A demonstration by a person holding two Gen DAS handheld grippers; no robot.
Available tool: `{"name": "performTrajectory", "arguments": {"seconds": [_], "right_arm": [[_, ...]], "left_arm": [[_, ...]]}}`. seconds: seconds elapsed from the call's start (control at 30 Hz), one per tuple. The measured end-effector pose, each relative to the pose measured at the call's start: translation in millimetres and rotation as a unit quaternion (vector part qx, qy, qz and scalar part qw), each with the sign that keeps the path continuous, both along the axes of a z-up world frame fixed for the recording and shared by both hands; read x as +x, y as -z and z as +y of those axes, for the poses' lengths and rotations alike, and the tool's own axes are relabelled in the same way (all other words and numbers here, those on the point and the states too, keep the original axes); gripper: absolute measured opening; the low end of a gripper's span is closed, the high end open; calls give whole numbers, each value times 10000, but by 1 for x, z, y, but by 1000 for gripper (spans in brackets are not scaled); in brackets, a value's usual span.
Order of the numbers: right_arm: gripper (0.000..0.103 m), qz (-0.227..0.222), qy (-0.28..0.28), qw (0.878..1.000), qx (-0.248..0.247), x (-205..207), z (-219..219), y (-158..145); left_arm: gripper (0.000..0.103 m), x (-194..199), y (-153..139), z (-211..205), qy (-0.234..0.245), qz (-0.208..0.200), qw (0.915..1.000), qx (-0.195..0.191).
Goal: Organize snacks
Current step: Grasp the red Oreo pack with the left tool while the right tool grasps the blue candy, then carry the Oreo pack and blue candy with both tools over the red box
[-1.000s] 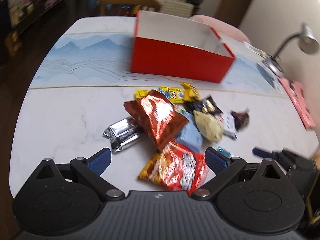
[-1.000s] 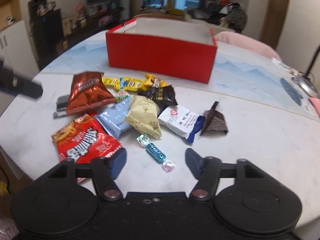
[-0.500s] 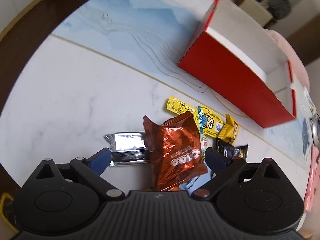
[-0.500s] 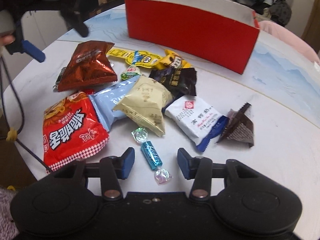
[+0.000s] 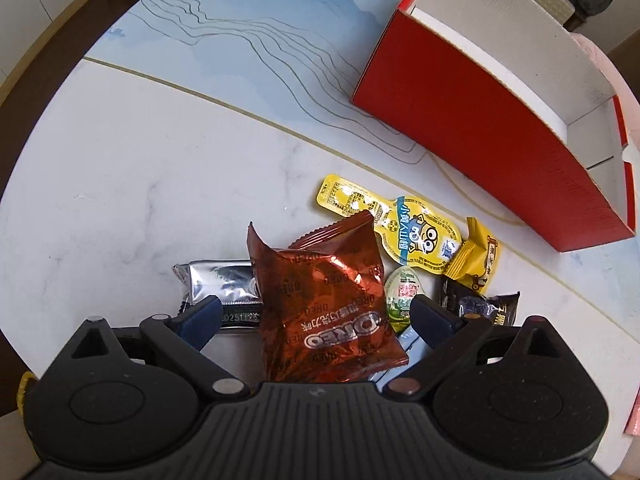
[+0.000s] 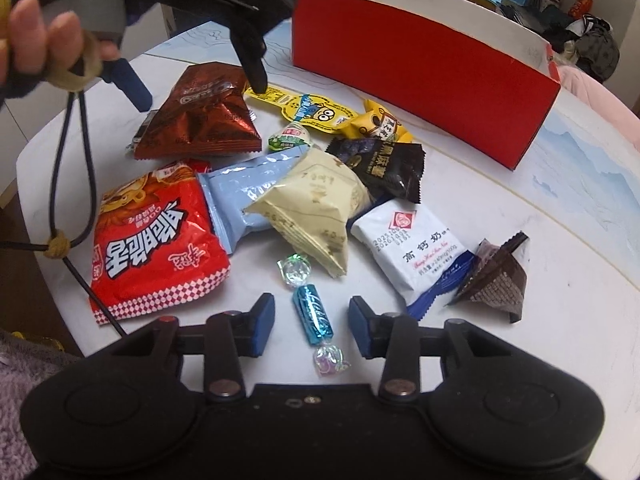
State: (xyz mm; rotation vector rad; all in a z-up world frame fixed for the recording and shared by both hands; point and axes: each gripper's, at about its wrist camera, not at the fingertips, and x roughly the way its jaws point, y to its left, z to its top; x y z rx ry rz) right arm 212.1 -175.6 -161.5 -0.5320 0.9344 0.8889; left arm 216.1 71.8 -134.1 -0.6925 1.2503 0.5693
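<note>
Several snacks lie piled on a white marble table in front of an open red box. My left gripper points down over the brown Oreo bag. Its jaws are open and straddle the bag with a gap on each side. My right gripper is low over a blue twist-wrapped candy, which lies between its closing jaws. The pads stand clear of the wrapper.
A silver packet lies half under the Oreo bag. Close by are a red snack bag, a light blue packet, a cream packet, a white packet, a dark pyramid packet and a yellow pouch. A person's hand holds the left gripper.
My left gripper swung over and down onto the Oreo bag, which now sits between its jaws. My right gripper dropped closer to the blue candy and its jaws narrowed around it.
</note>
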Motion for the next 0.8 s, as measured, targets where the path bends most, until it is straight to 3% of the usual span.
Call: {"name": "performTrajectory", "arguments": {"seconds": [0.07,0.2,0.23,0.3,0.47,0.6,0.8], "right_arm": [[22,-30,-35,10000,-7,-1,0,-1],[13,-178,-129,9997,-108,-3,0,-1],[12,-196,-149,9996,-116,-4,-1,-1],[11,-219,-170,9996,-107,-4,-2,-2],[11,-134,-89,9999,-20,-1,-7,-3],[10,49,127,9998,150,5,-17,-9],[10,85,567,9978,318,15,-30,-23]], "left_arm": [[100,1,3,1,-43,34,10000,9],[97,2,6,2,-111,44,9999,-55],[93,1,6,3,-132,28,9999,-86],[77,0,7,4,-187,6,9996,-202],[54,-6,4,5,-313,-156,9989,-326],[47,-11,-1,6,-316,-272,9985,-368],[44,-26,-6,12,-472,-371,9966,-556]]}}
